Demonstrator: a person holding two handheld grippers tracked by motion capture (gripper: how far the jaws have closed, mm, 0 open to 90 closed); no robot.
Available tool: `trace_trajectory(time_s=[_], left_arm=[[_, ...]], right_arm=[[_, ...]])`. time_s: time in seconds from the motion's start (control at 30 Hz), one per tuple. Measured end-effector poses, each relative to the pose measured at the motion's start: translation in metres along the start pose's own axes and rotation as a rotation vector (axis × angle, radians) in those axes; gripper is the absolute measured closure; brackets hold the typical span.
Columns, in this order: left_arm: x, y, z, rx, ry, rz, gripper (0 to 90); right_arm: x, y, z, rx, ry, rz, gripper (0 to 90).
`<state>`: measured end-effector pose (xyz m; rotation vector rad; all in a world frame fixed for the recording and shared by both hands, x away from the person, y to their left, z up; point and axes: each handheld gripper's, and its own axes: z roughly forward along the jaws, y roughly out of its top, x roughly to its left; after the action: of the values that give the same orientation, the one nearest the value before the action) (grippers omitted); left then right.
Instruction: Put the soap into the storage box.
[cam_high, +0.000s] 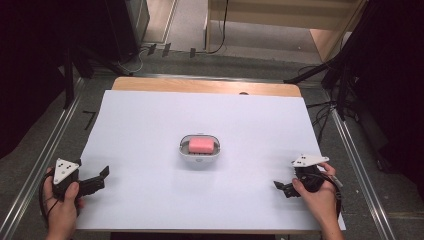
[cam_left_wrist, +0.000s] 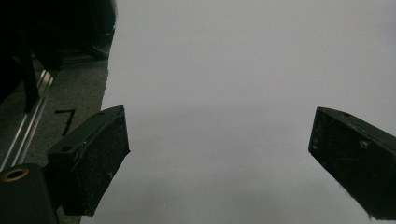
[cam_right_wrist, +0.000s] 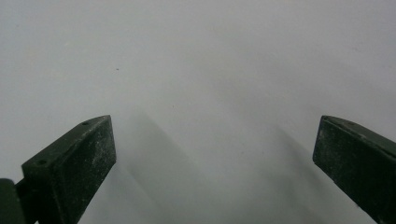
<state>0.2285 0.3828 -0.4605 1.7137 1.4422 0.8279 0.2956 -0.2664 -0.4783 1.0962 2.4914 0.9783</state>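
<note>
At the near left corner of the table we see the left gripper (cam_high: 100, 176), its jaws spread wide with nothing between them, pointing toward the middle of the sheet. The left hand (cam_high: 62, 197) wraps its body from below, the forearm coming in from the bottom edge, and the grey three-cornered plate sits on top. In the left gripper view we look along the two black jaws, far apart, over bare white sheet (cam_left_wrist: 243, 93), with the table's left edge and a metal rail (cam_left_wrist: 28, 126) beside it.

At the near right corner the right gripper (cam_high: 281, 188) lies low over the sheet, jaws turned inward toward the left. The right hand (cam_high: 316, 192) clasps it from behind. In the right gripper view we find its jaws likewise released, wide apart, above plain white.

Well apart from both grippers, near the middle of the table, stands a white soap dish (cam_high: 200, 156) with a pink soap bar (cam_high: 201, 145) lying in it.

The white sheet (cam_high: 150, 125) covers most of the wooden table (cam_high: 200, 85), whose far edge stays bare. Beyond it we see grey floor, cables, dark curtains at both sides and pale wooden furniture at the back.
</note>
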Motion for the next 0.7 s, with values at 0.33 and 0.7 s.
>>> trace_trajectory(time_s=[0.33, 0.7], left_arm=[[0.000, 0.000, 0.000, 0.000, 0.001, 0.000, 5.6], [0.000, 0.000, 0.000, 0.001, 0.000, 0.000, 5.6]], right_arm=[[-0.012, -0.030, -0.018, -0.076, 0.004, 0.106, 0.0], [-0.024, -0.057, -0.038, -0.251, -0.011, 0.242, 0.0]])
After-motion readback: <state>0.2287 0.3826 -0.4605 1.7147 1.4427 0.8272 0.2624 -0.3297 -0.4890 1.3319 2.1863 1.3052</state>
